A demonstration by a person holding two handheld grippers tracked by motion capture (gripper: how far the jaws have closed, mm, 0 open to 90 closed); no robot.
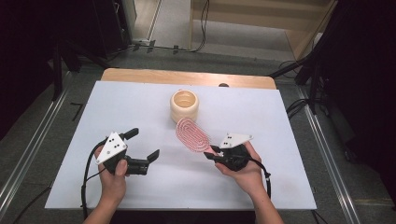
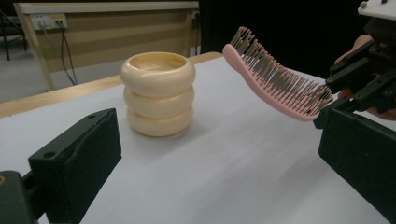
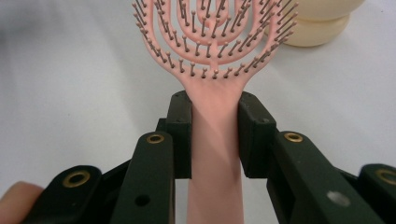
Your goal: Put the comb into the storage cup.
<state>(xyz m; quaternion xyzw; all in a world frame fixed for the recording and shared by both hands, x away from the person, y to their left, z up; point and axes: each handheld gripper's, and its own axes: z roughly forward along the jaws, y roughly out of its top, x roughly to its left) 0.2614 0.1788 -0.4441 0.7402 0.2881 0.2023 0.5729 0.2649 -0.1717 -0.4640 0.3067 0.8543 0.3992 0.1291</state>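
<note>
Cream-coloured ribbed holder (image 1: 184, 106) stands open, its inside hard to make out. The right gripper (image 3: 214, 135) clamps the pink hairbrush (image 1: 192, 135) by its handle, whose end is cut off below. The left gripper (image 1: 142, 145) gapes wide, holding nothing.

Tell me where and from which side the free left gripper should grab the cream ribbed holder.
Grip the cream holder across its outside, probably in a groove between two of its rounded rings, where pads should seat. Come in level from the near-left side: the left gripper is open and already faces it, while the pink brush, clamped in the right gripper, crowds the near-right side.
</note>
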